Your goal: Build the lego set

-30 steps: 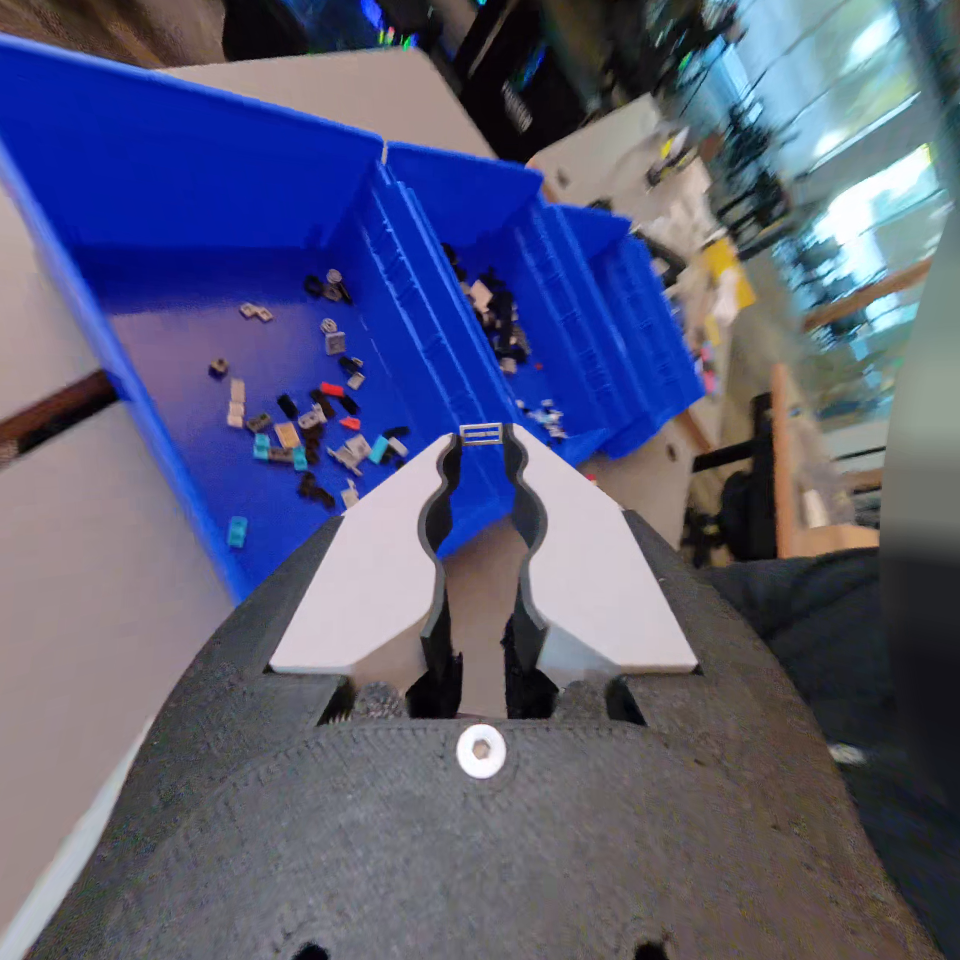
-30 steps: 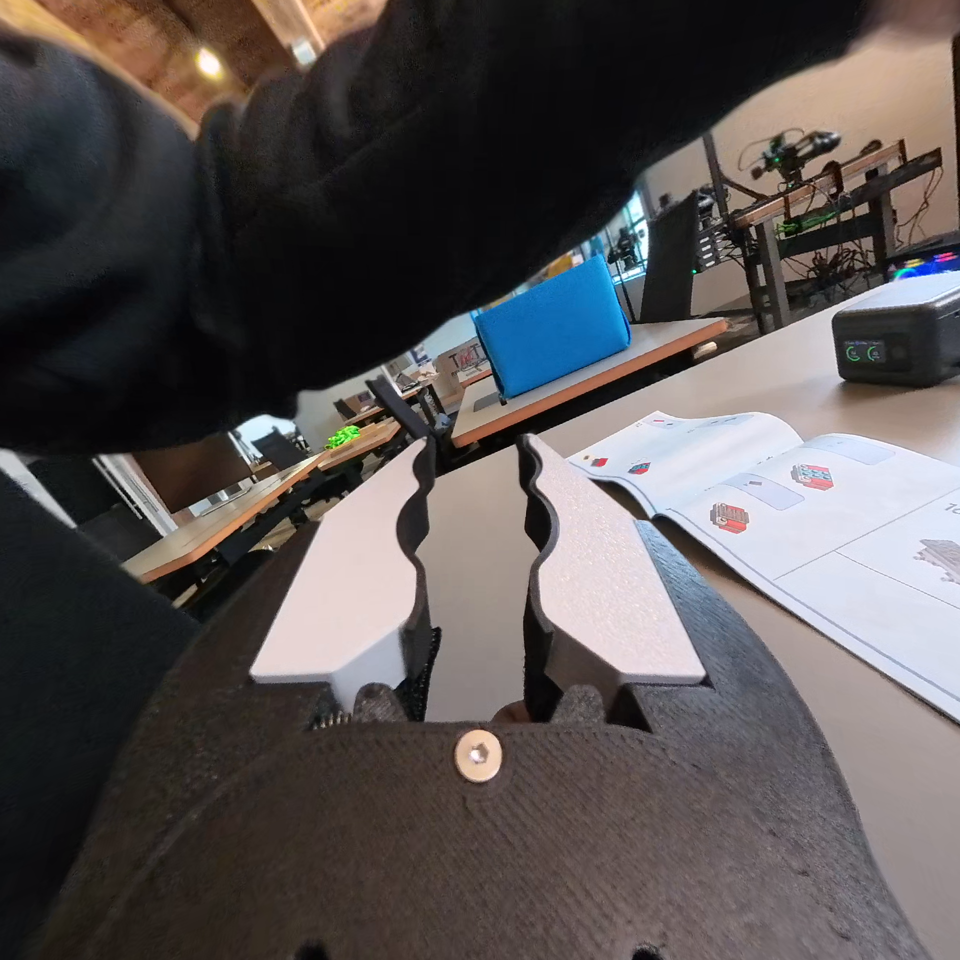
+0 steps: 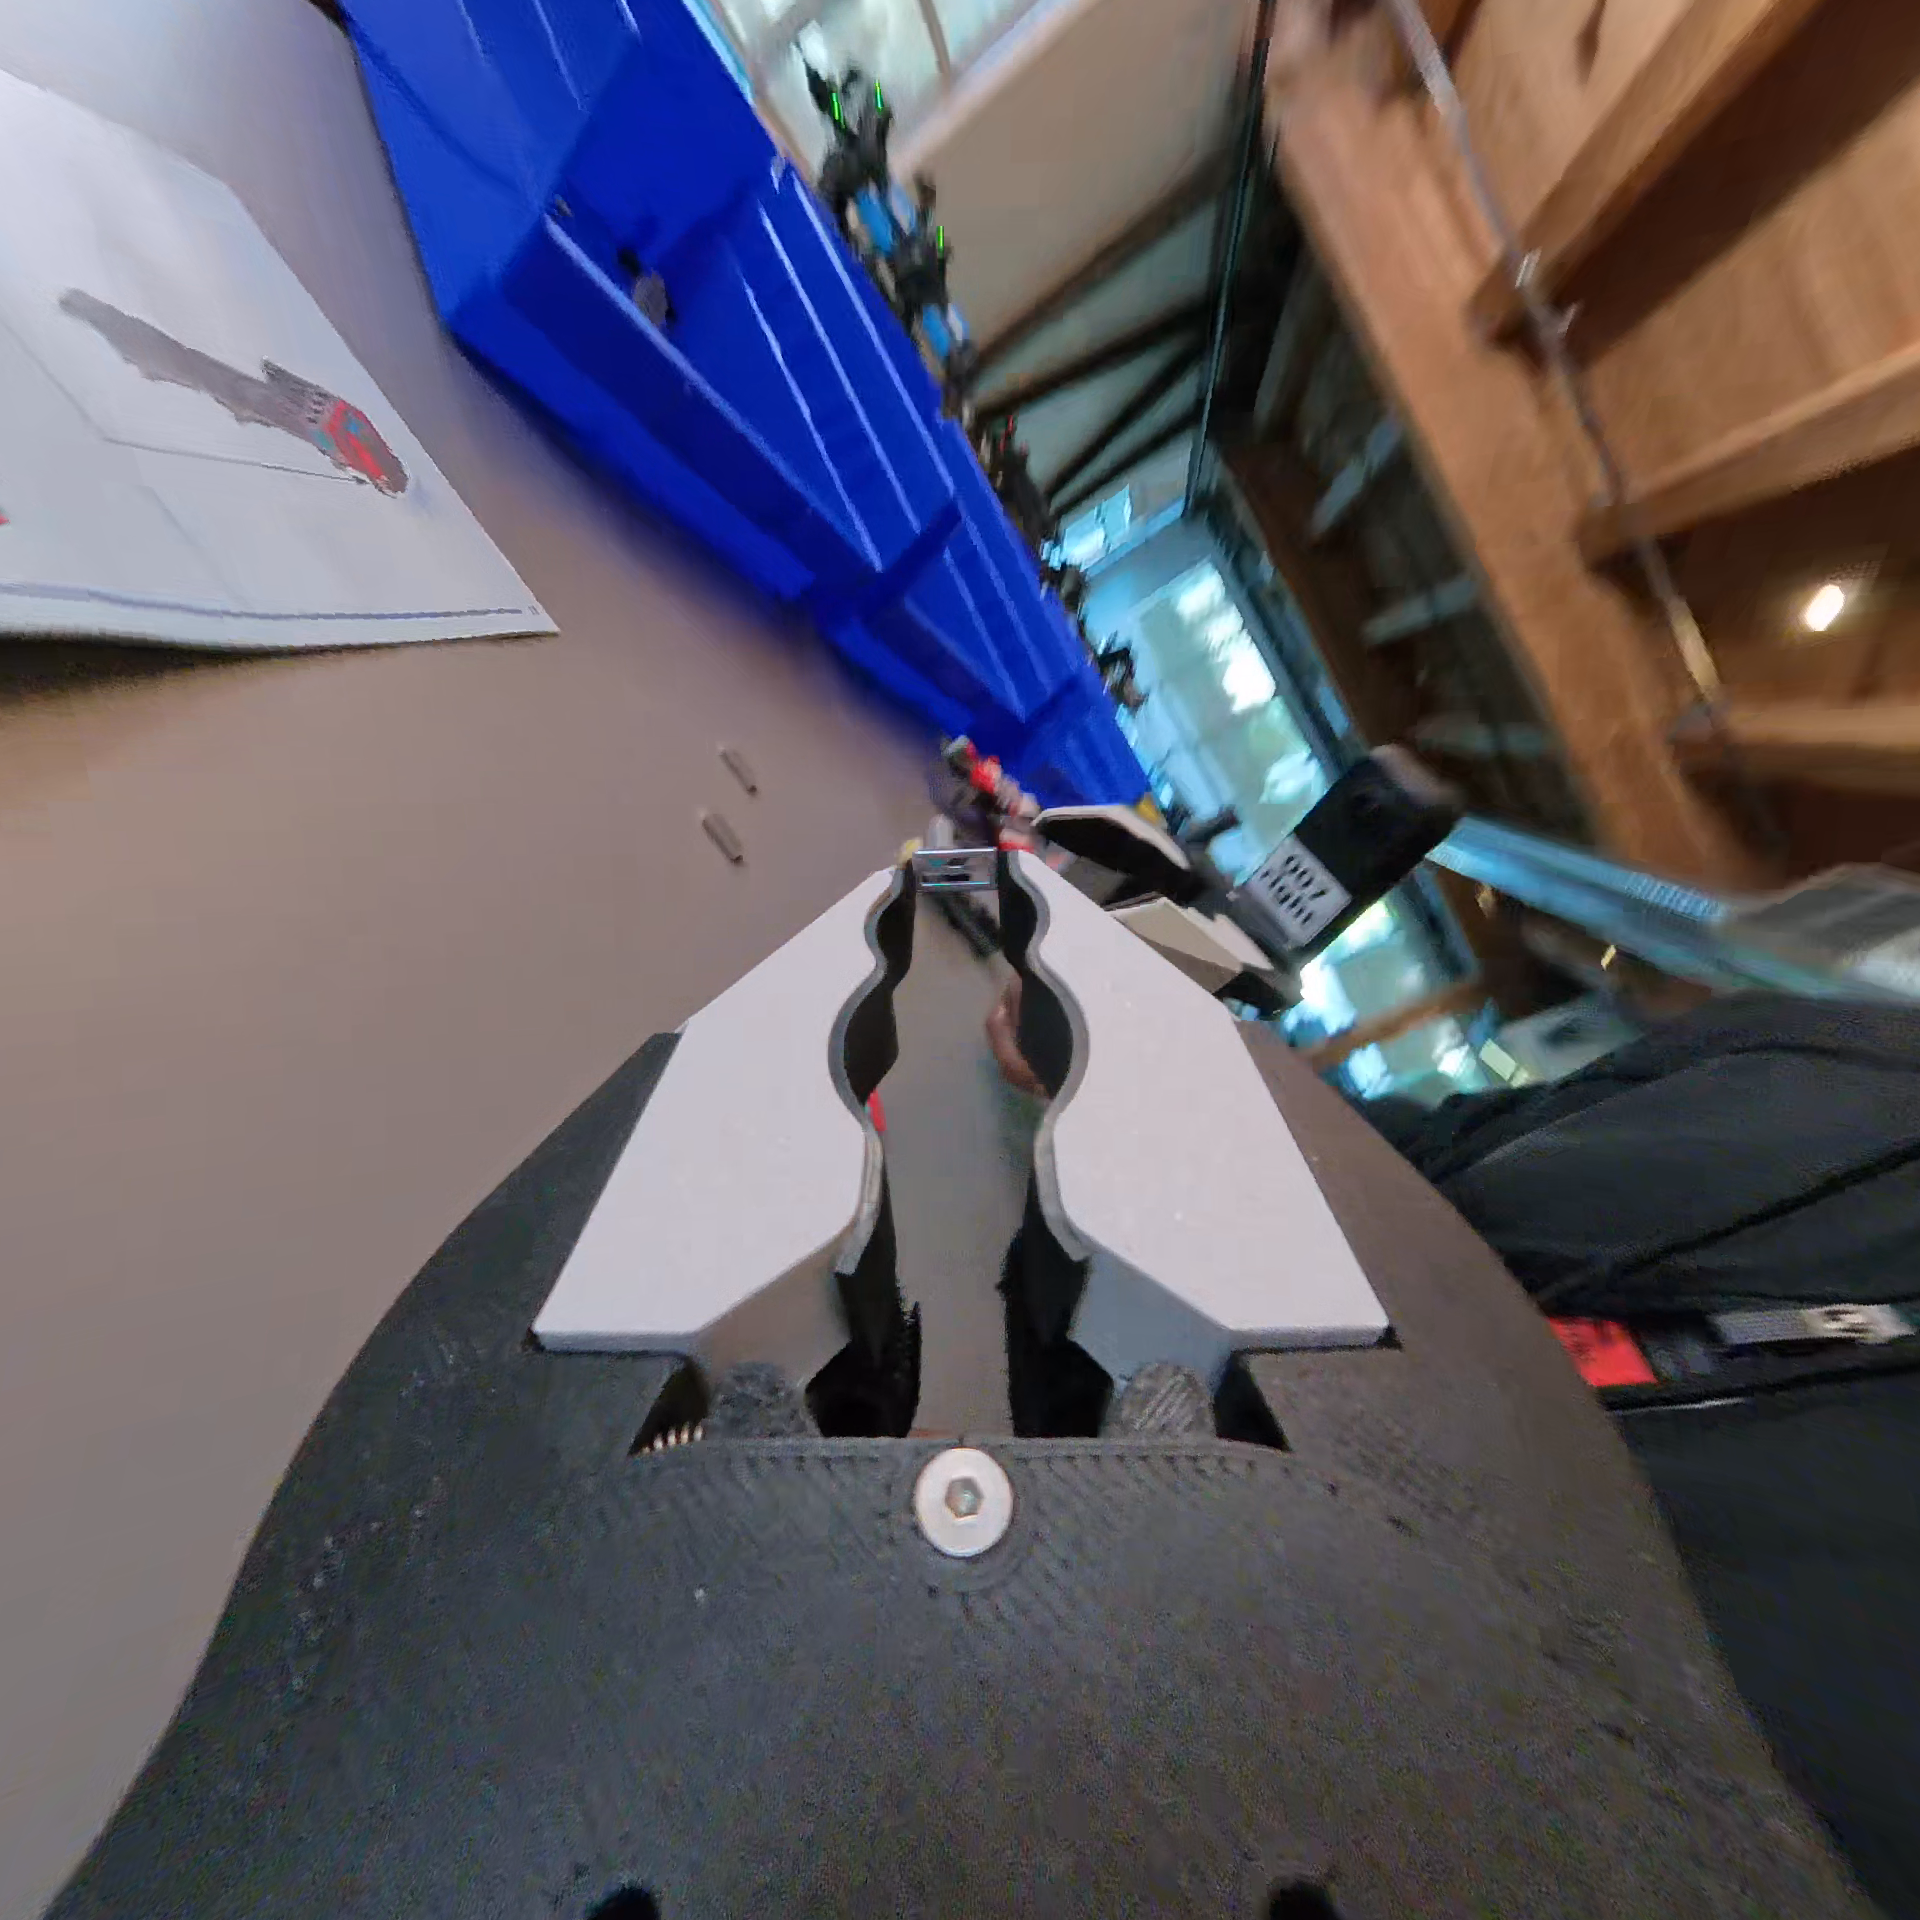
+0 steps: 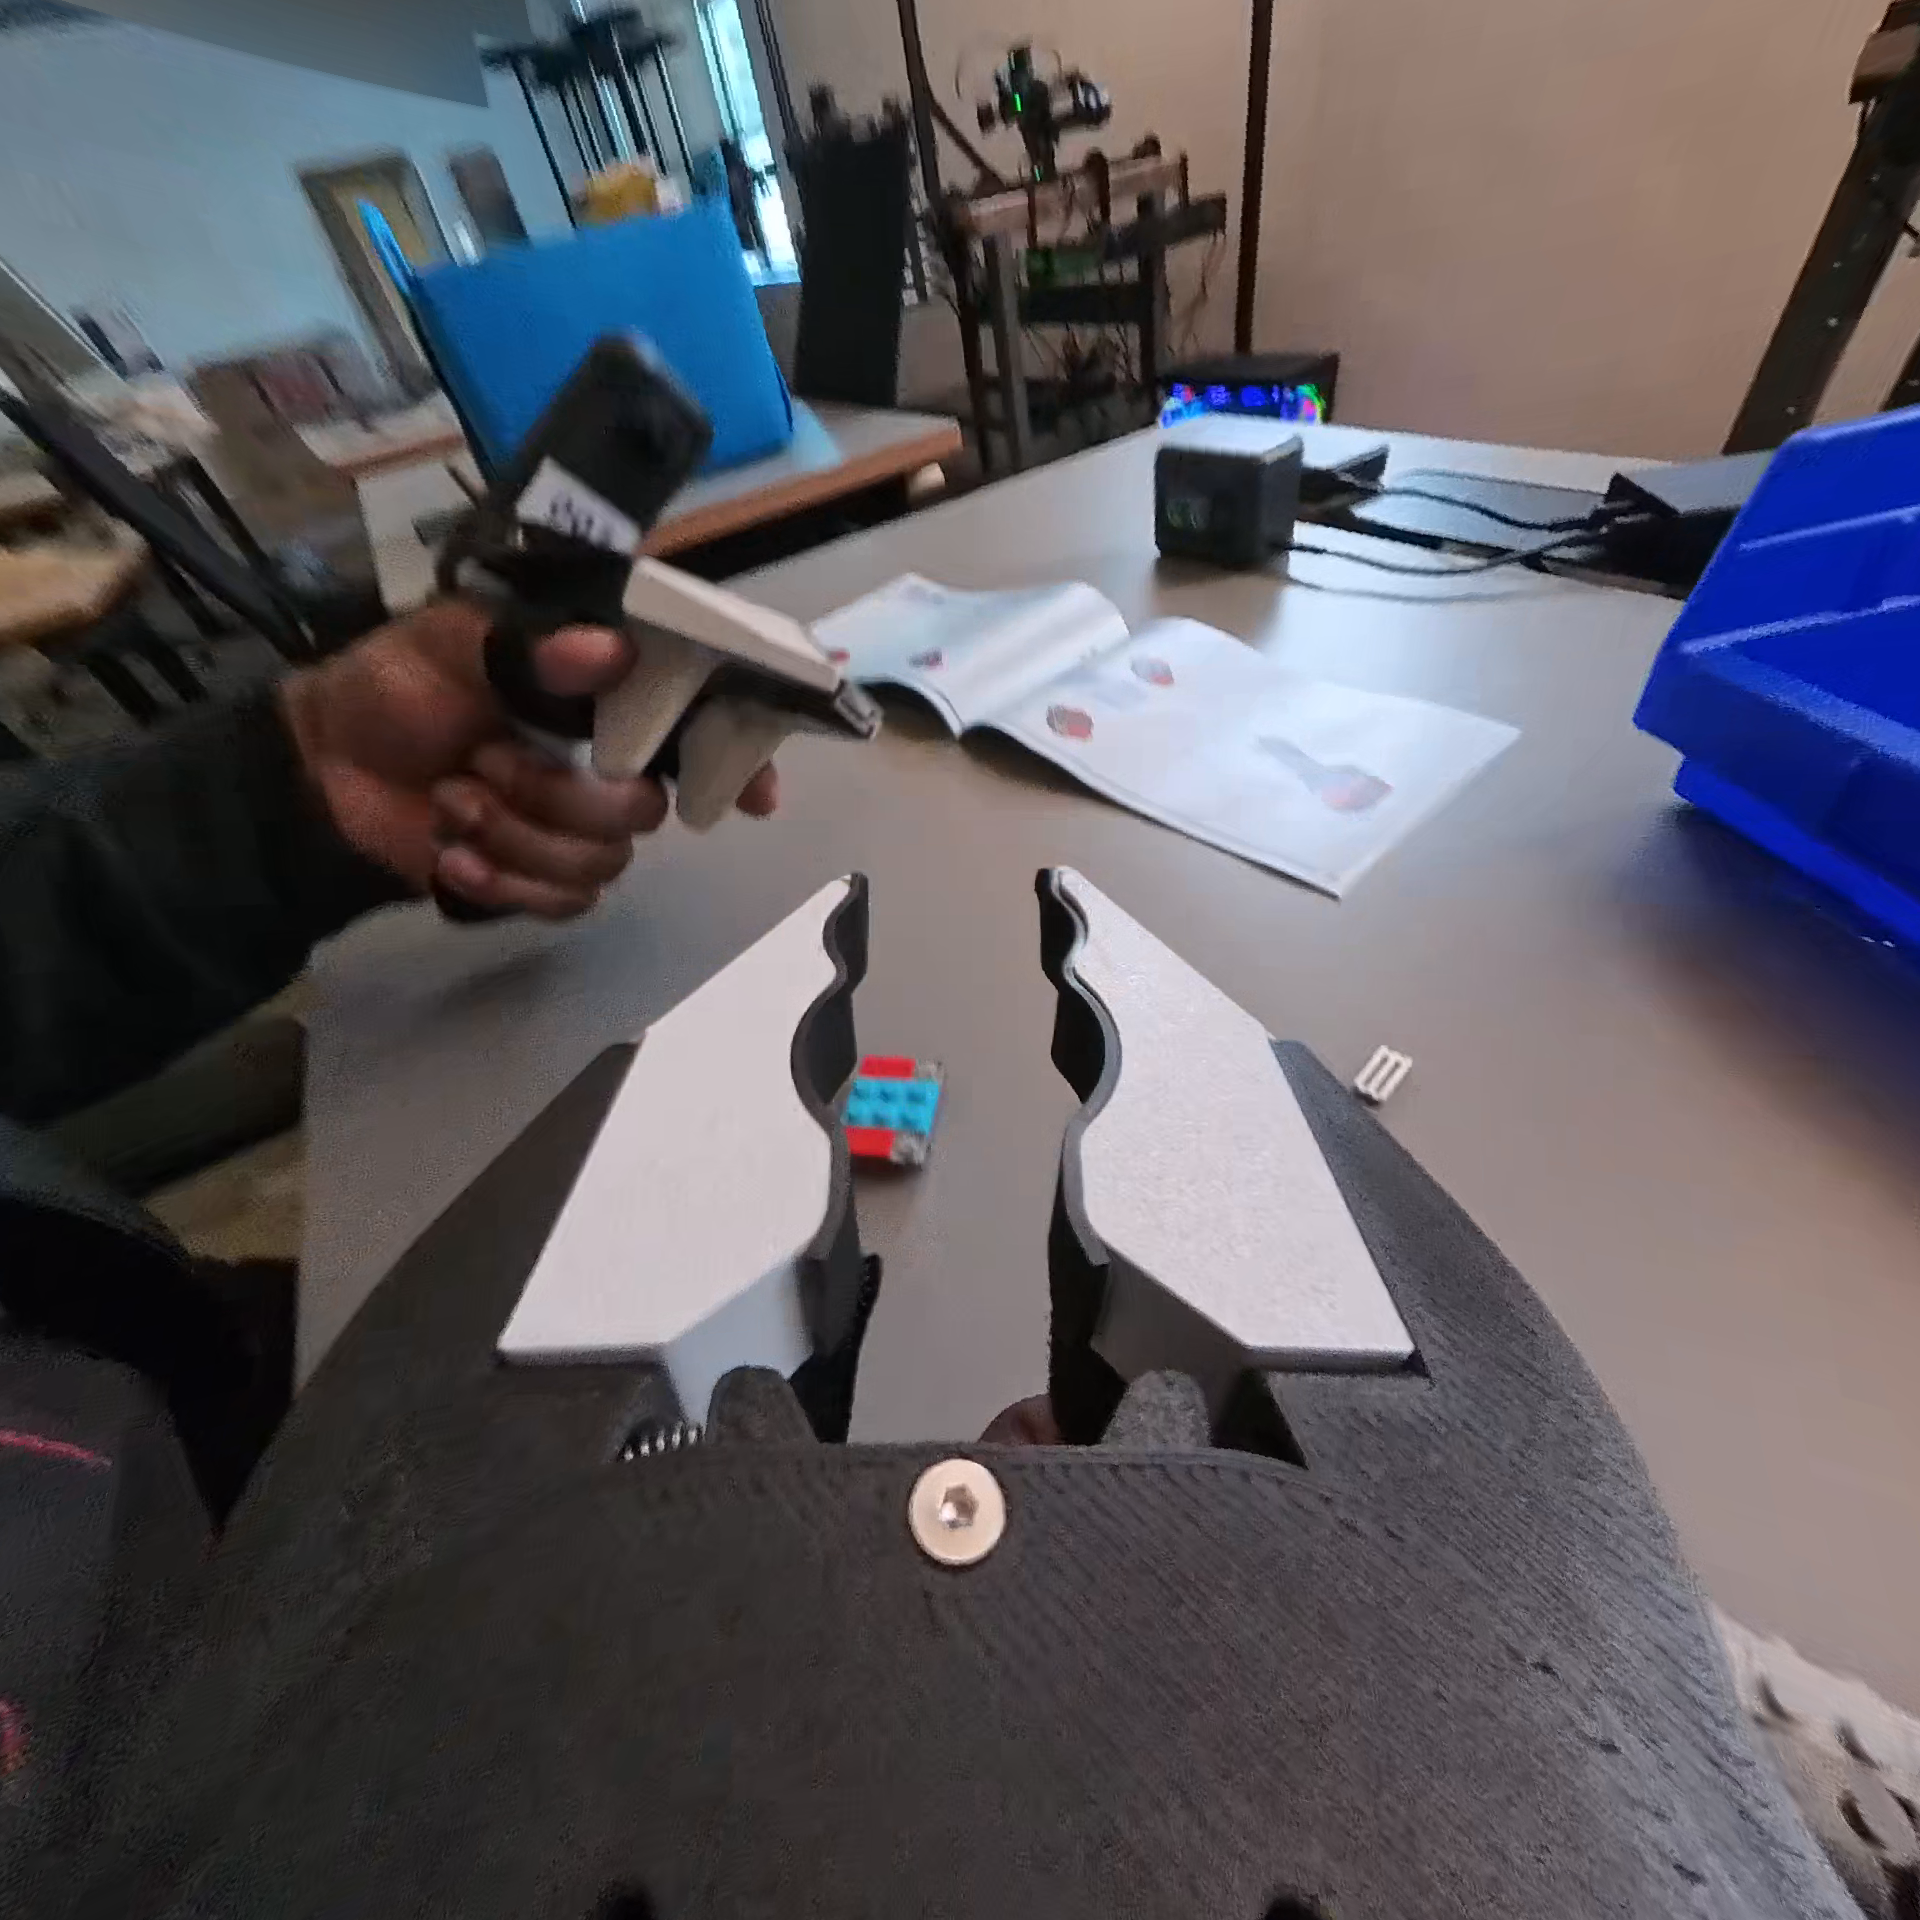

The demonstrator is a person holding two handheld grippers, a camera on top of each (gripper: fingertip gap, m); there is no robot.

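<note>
While L gripper (image 3: 956, 883) pinches a small grille tile (image 3: 954, 869) at its tips, R gripper (image 4: 951, 894) hangs spread, empty, over the red/teal build (image 4: 894, 1110). Build barely begun; spare tile (image 4: 1384, 1072) to R's right, bins (image 4: 1808, 665) beyond.

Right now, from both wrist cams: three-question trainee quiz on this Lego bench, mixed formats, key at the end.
1. True or false: the right gripper is shut on the small red-and-teal assembly.
2. What does the left gripper hold at its fingertips? A) small grey grille piece B) red brick C) nothing
3. Fill in: on the table, the open instruction booklet lies between the assembly and the black ____.

Key: 1 false: open, the assembly lies on the table below. 2 A. 3 box.
</note>
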